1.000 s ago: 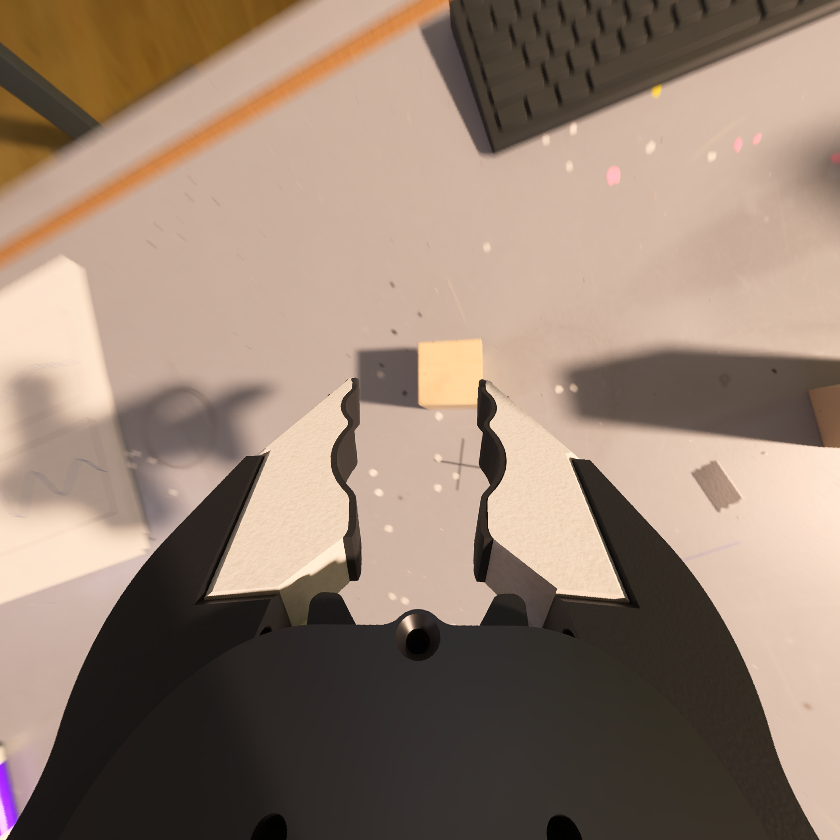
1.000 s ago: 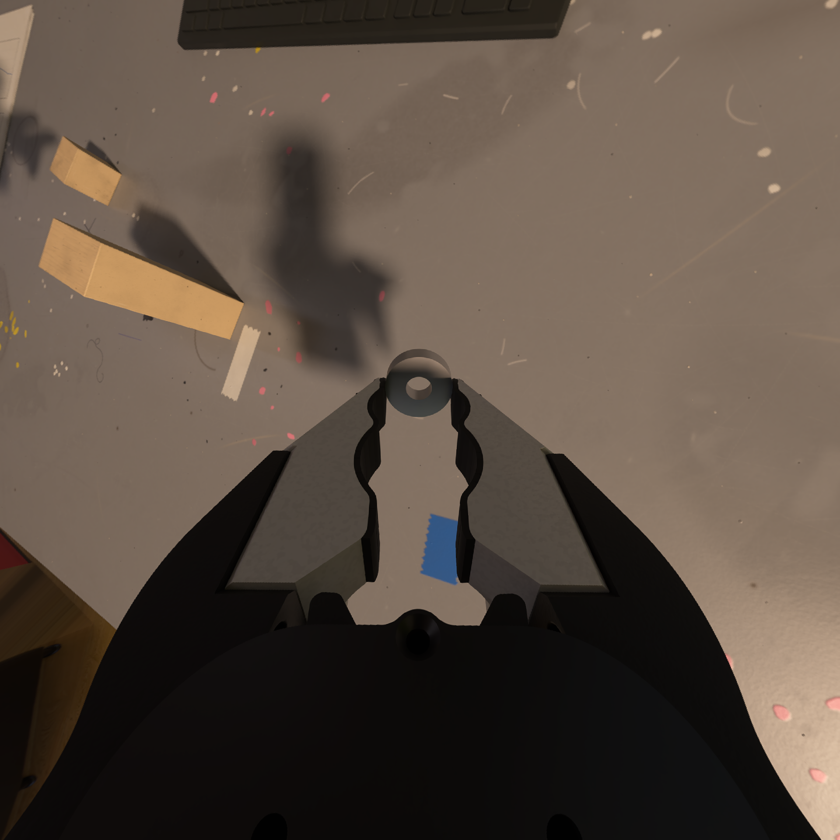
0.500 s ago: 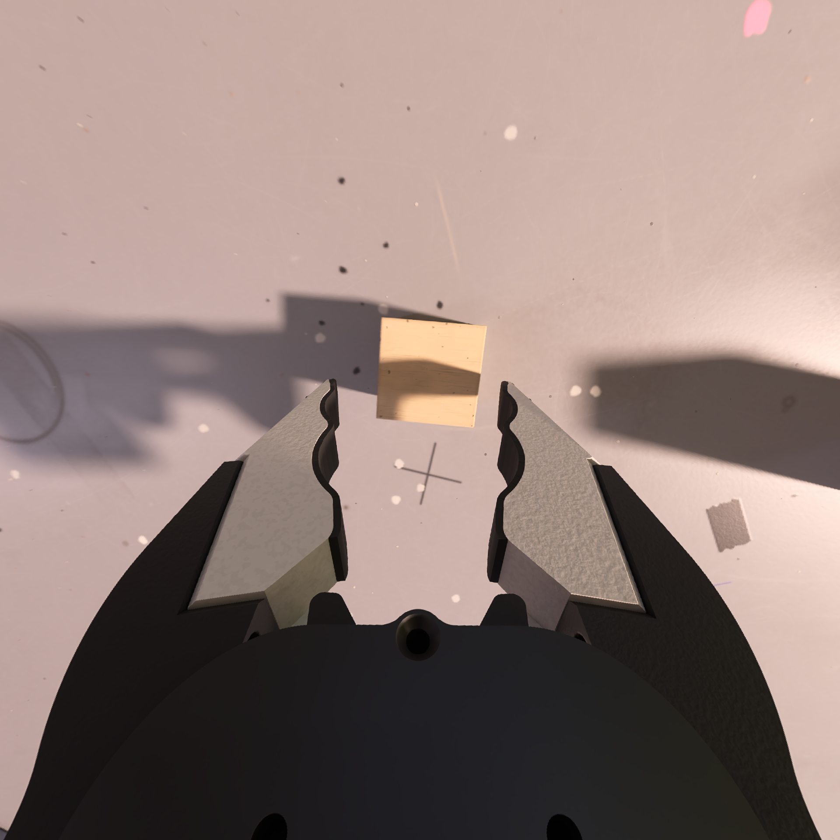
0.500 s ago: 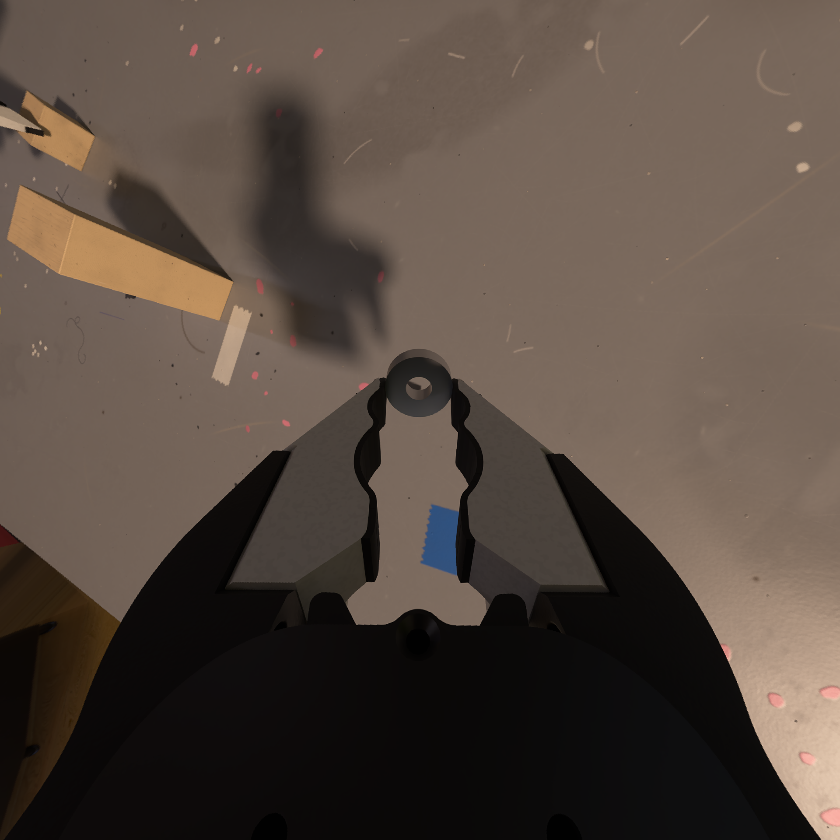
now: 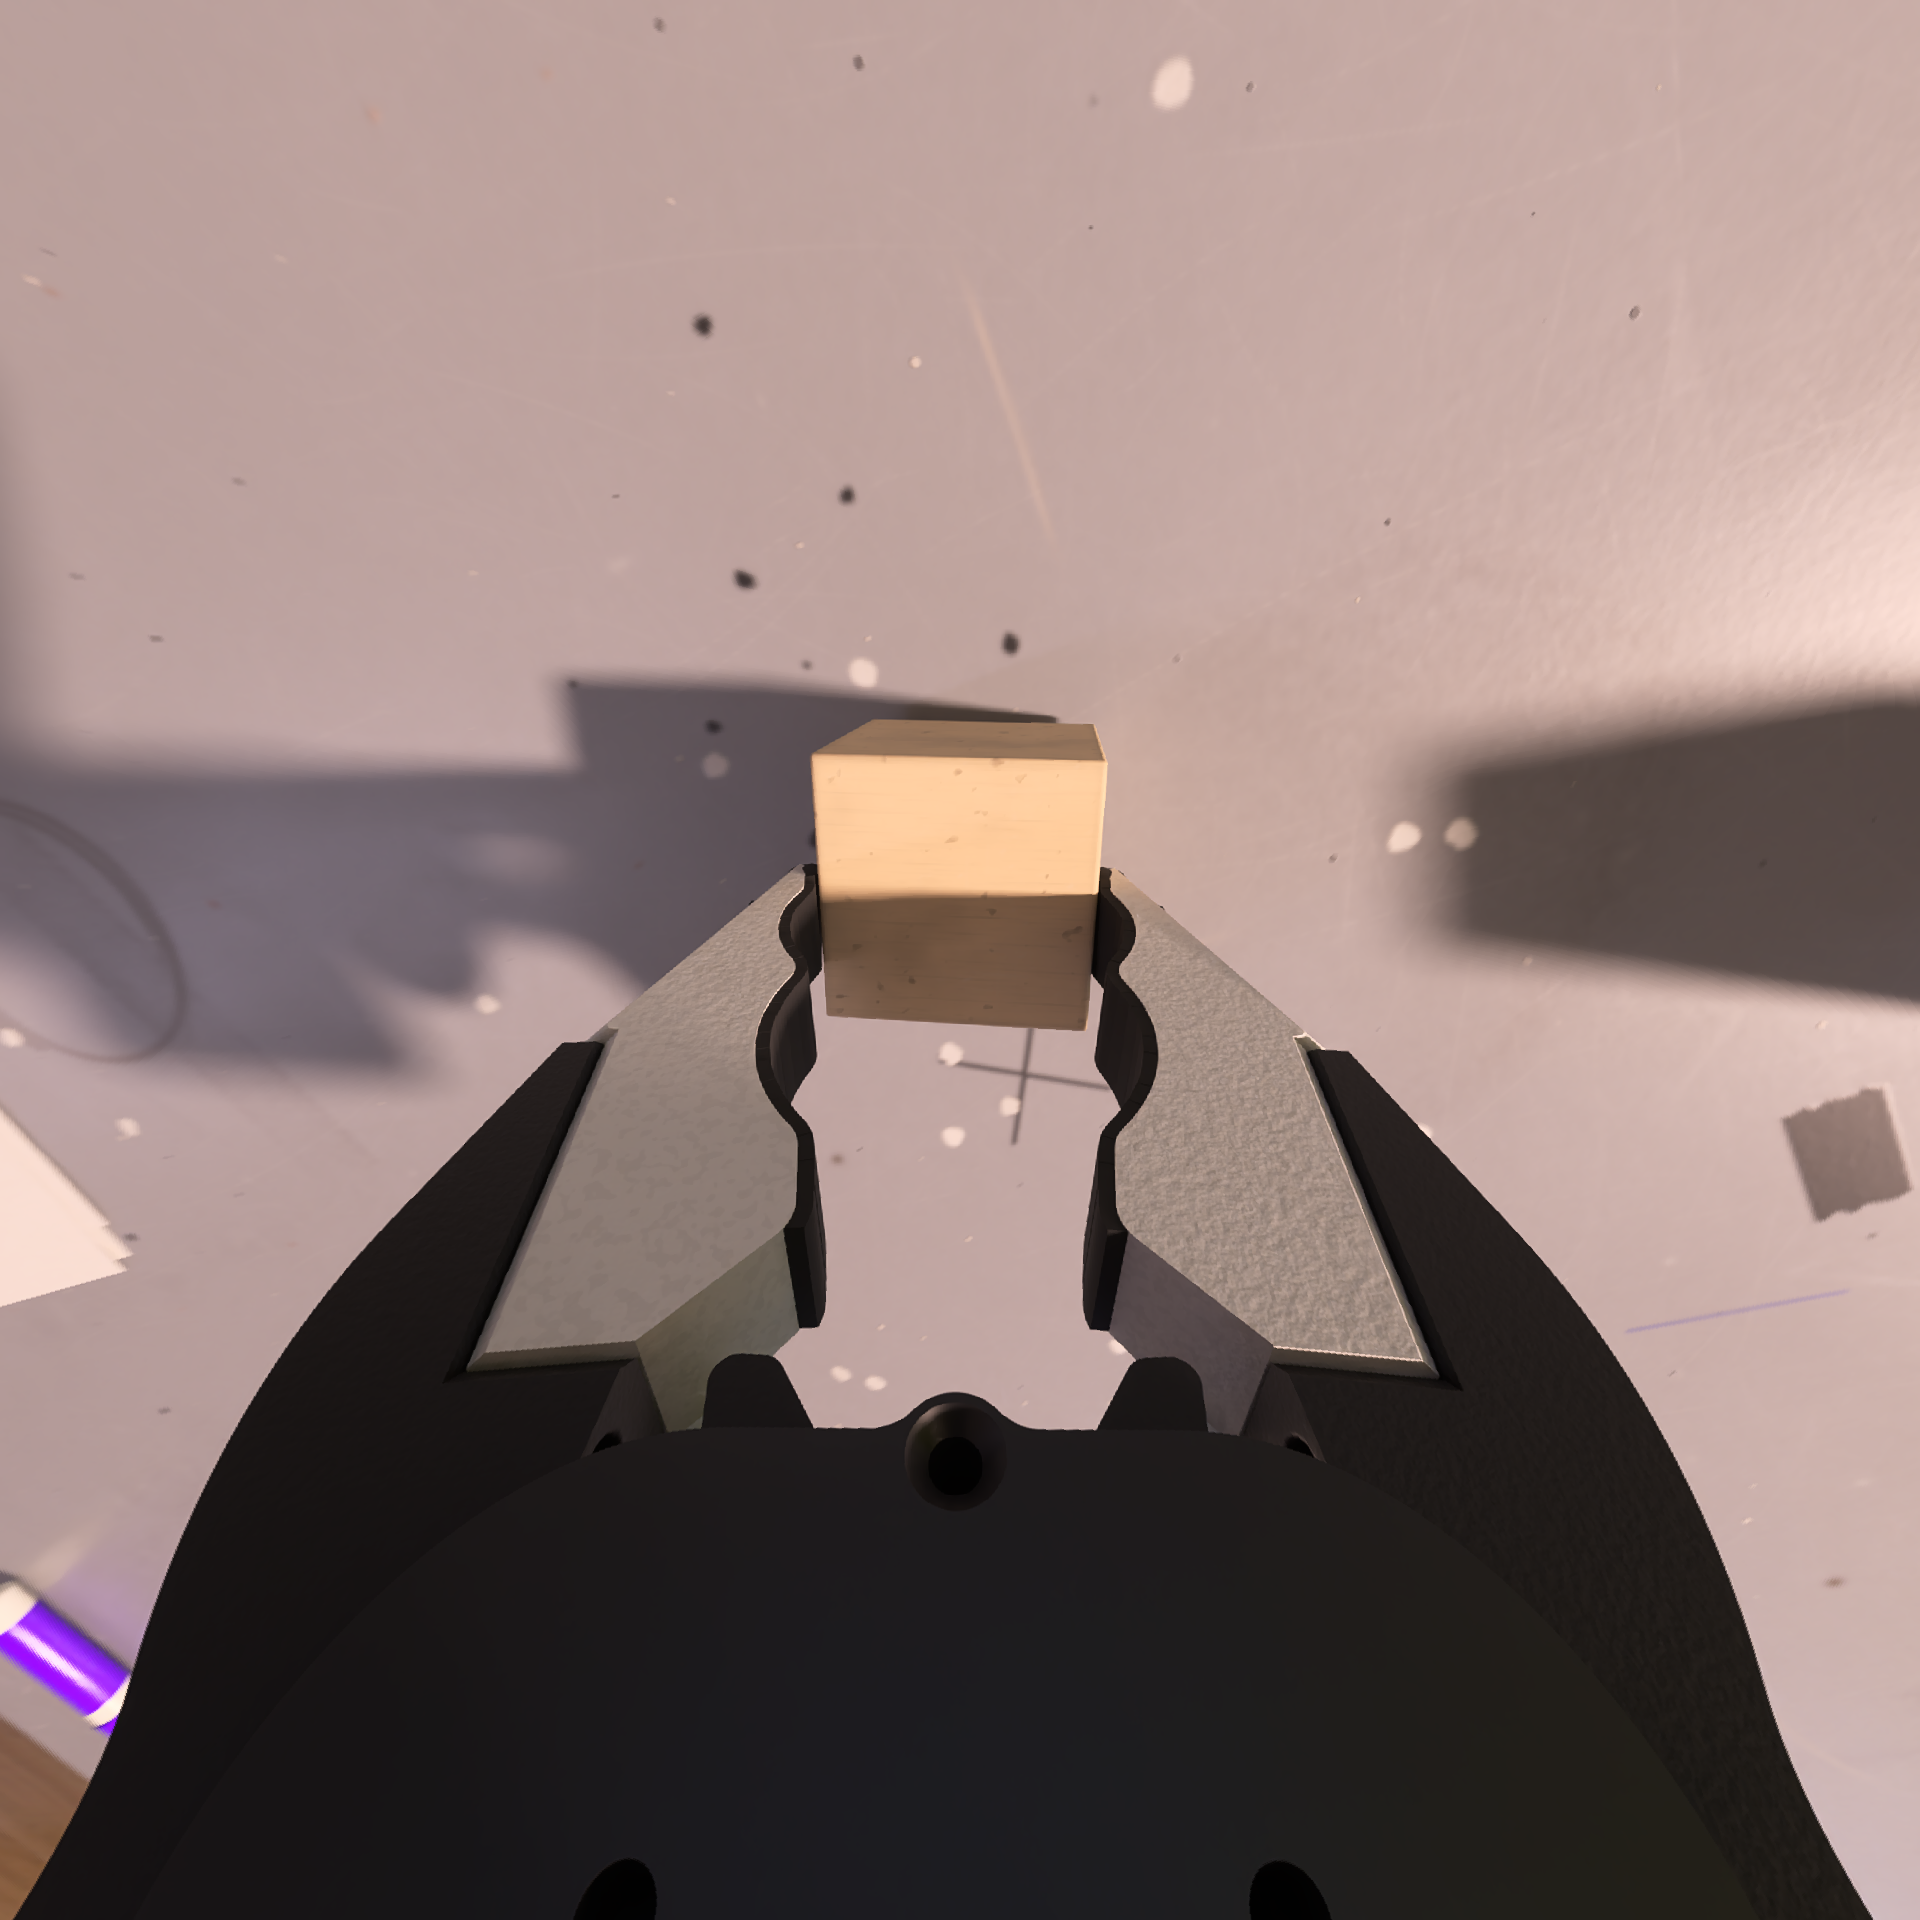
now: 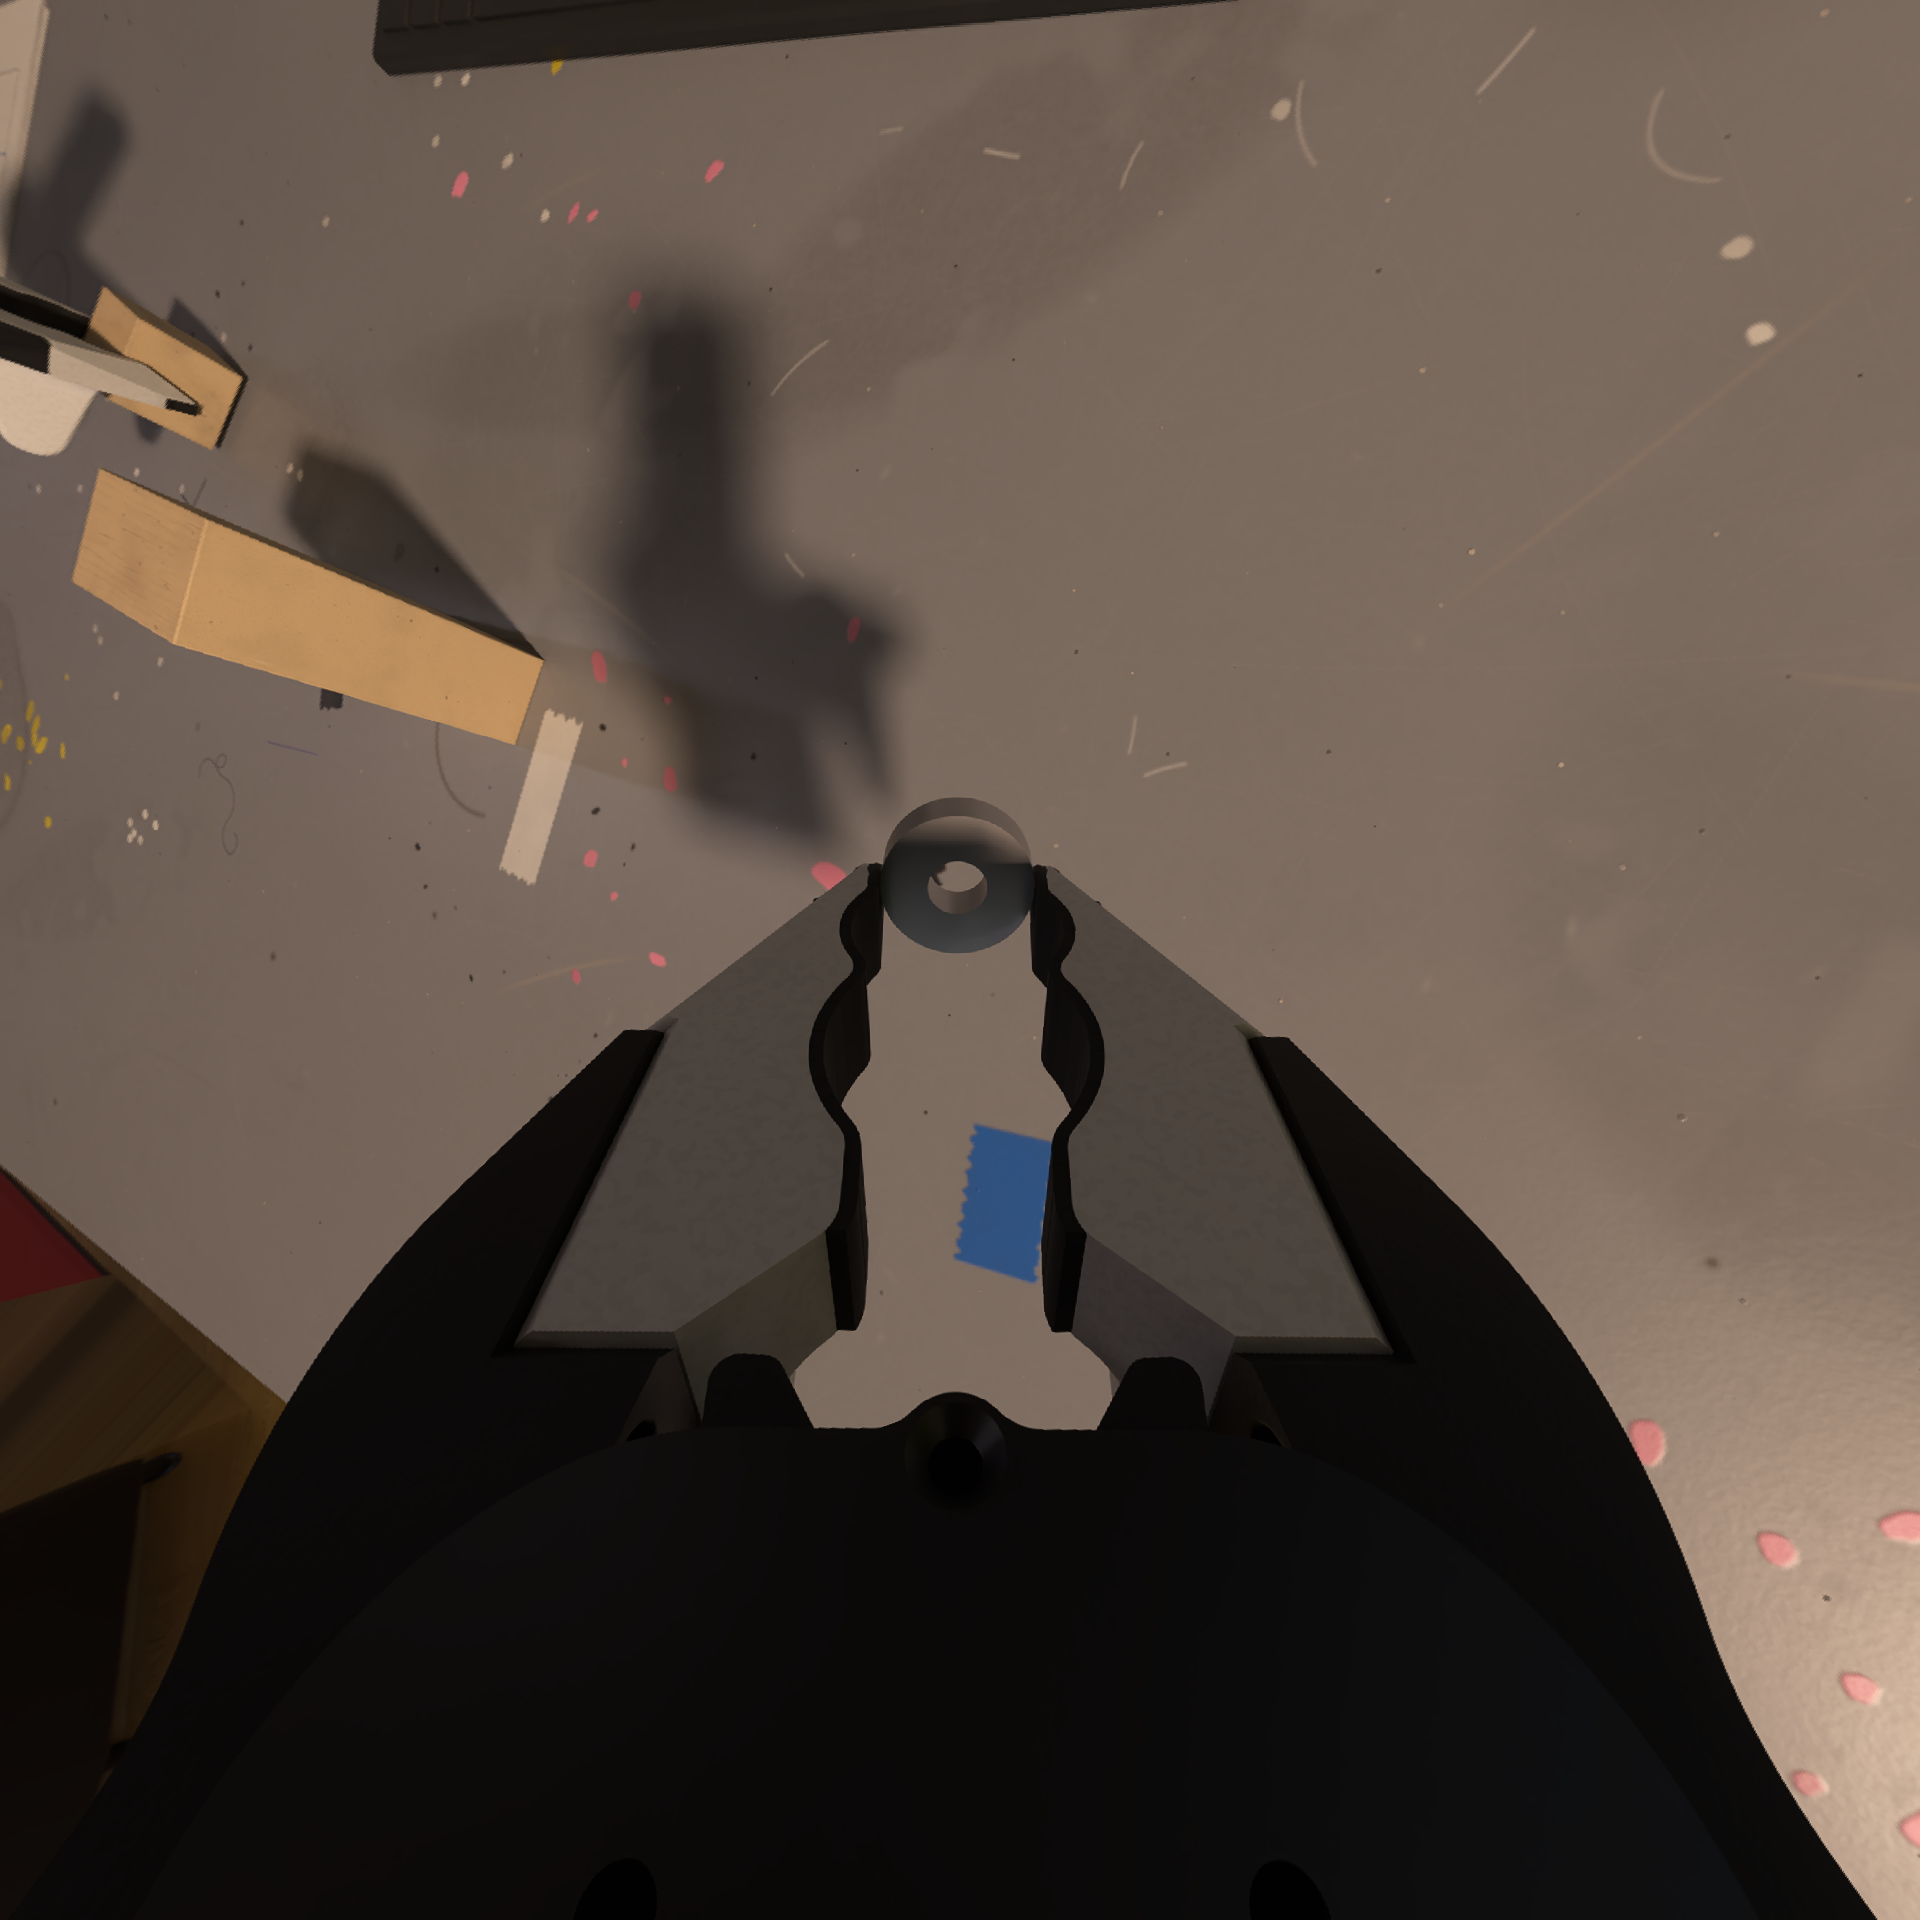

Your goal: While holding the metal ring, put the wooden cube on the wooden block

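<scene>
On the speckled worktop (image 6: 1351,520) the long wooden block (image 6: 312,613) lies bare, so stacking's still to do. My left claw (image 5: 956,904) brackets the pale, square-edged wooden cube (image 5: 956,883) w/ tips touching its sides, cube apparently still on the worktop; my right claw (image 6: 956,883) is clenched on the small grey metal ring (image 6: 956,888), held aloft.

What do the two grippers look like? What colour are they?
Both look alike. The left gripper and right gripper each have a rounded, matte black body with a small round hole in the middle. The two fingers are pale grey and rough-textured, tapering to the tips, with wavy black inner edges. No cables or markings show.
</scene>
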